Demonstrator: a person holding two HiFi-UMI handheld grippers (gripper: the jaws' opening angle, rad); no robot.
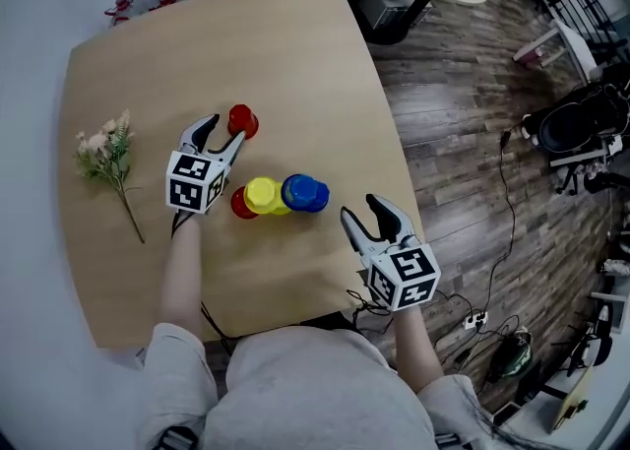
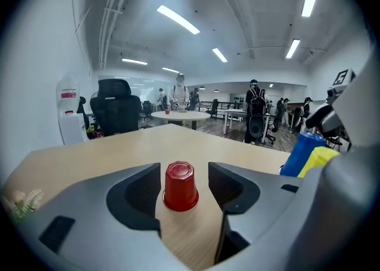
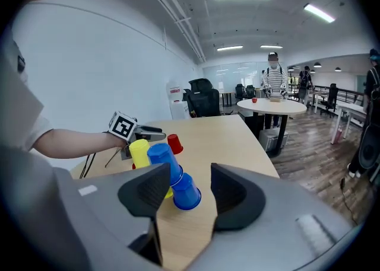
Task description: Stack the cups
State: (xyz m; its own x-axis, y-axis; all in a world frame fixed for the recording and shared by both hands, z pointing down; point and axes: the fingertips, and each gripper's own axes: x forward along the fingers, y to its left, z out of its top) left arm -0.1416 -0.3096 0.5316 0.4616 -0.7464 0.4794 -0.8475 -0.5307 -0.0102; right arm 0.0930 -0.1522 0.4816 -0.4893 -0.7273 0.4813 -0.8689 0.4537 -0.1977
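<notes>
Working on wooden table (image 1: 295, 54): bare top all round the cups, edges well apart from them. Finding left gripper (image 1: 222, 133) open, pinching nothing; right gripper (image 1: 360, 209) open too, empty, aimed at cluster of blue, yellow and red cups (image 1: 281, 196) near mid-table, the blue ones tilted. Placing lone red cup (image 2: 180, 185) upside down, axis upright, dead ahead in line with the left jaw gap, untouched. Judging left hand nearer; short straight advance needed.
</notes>
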